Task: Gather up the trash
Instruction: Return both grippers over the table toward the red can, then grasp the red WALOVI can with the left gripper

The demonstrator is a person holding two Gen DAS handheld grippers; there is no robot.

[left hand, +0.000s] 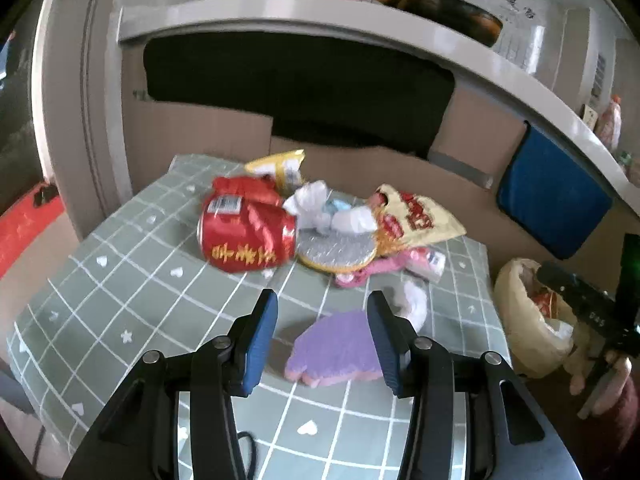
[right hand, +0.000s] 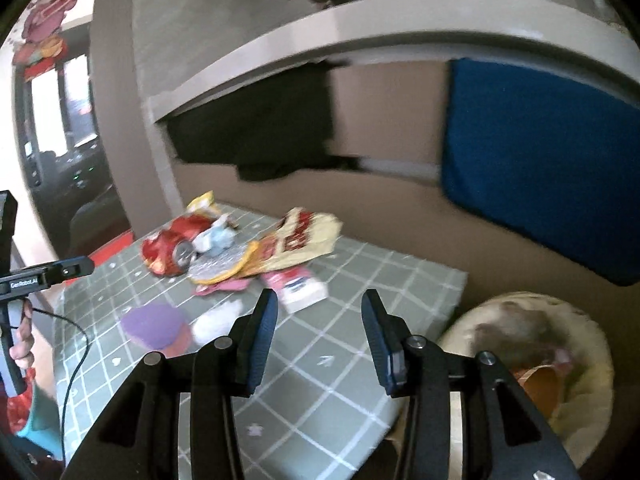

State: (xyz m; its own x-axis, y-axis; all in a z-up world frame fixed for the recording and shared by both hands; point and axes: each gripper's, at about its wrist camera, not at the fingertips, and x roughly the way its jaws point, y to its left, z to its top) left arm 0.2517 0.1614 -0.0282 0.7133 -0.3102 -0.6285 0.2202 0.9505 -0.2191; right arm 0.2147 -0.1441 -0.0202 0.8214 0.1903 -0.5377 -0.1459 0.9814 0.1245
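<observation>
While both sets of fingers stand apart and empty, the left gripper (left hand: 322, 336) faces the purple sponge (left hand: 336, 350) near the desk's (left hand: 120, 280) front edge; next, clamp it and carry it to the bin bag (right hand: 532, 344) beside the desk's right edge.

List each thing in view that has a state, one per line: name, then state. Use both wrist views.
left gripper: jaws open, empty.
right gripper: jaws open, empty.
red can: crushed, lying on its side.
yellow snack bag: torn open, flat on the table.
purple sponge: flat on the cloth, untouched.
white tissue: crumpled.
trash bag: mouth open, some rubbish inside.
</observation>
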